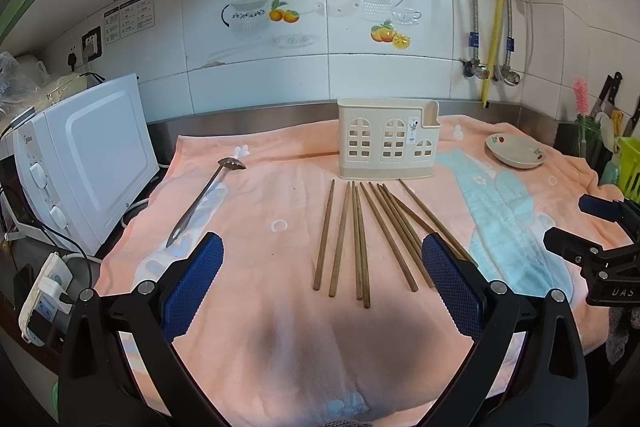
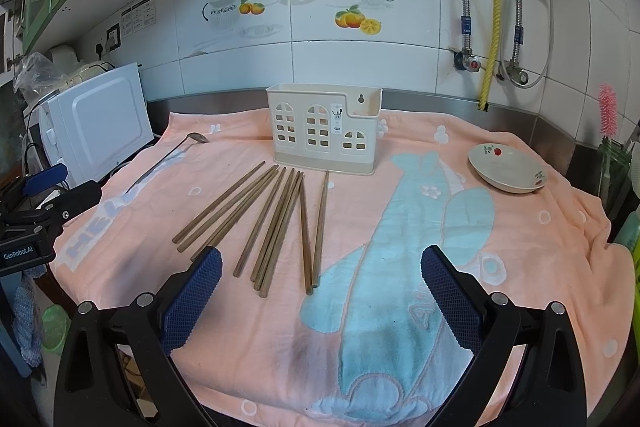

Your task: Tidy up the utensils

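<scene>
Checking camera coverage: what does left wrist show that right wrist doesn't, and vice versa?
Left wrist only: the power strip beside the microwave, and knives at far right. Right wrist only: the holder's rear keyhole slot, and a green basket low at left. Both: the chopsticks, metal spoon, dish, pink towel, and both grippers open, left gripper, right gripper.

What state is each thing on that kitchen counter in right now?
Left gripper: open, holding nothing.
Right gripper: open, holding nothing.
Brown wooden chopsticks: lying loose, fanned on the towel.
Cream plastic utensil holder: upright, apparently empty.
Long metal spoon: lying flat.
Small floral ceramic dish: empty, tilted.
Pink towel: spread out.
</scene>
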Demonstrator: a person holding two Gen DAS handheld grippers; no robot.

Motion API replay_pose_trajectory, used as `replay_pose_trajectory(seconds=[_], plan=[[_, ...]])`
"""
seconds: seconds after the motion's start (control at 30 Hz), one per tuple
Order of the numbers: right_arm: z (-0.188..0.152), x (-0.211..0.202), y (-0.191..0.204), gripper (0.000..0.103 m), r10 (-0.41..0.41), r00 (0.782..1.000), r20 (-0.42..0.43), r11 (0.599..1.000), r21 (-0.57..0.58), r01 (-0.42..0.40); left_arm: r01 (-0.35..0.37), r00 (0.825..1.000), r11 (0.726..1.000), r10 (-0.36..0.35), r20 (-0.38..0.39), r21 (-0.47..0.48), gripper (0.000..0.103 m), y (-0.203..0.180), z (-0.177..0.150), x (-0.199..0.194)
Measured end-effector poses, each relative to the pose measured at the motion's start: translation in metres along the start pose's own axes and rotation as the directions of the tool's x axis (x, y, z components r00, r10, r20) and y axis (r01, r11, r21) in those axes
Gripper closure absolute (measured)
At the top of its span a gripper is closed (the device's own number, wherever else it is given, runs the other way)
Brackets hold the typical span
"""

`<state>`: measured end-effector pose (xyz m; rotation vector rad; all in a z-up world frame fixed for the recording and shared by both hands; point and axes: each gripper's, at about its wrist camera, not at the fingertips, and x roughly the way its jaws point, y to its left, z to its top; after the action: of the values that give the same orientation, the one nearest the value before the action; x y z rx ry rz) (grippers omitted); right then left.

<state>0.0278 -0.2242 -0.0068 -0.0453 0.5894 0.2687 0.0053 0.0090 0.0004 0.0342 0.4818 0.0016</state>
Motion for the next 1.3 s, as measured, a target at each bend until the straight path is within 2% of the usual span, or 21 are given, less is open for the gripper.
replay_pose_trajectory(seconds=[0.97, 1.07, 1.3], plan=[[0.004, 0.031, -0.002, 0.008, -0.004, 0.999, -0.044, 1.0, -0.018, 0.003, 0.003, 0.999, 1.0, -0.004, -0.047, -0.009, 0.005, 0.009, 0.005, 0.036], [0.005, 0.036, -0.003, 0.016, 0.0, 0.998, -0.058, 1.0, -0.018, -0.001, 0.005, 0.998, 1.0, -0.006, -0.055, -0.013, 0.005, 0.011, 0.005, 0.041], [0.007, 0.049, -0.006, 0.022, 0.002, 0.996, -0.088, 1.0, -0.018, -0.003, 0.004, 0.996, 1.0, -0.006, -0.084, -0.026, 0.01, 0.02, 0.005, 0.055]])
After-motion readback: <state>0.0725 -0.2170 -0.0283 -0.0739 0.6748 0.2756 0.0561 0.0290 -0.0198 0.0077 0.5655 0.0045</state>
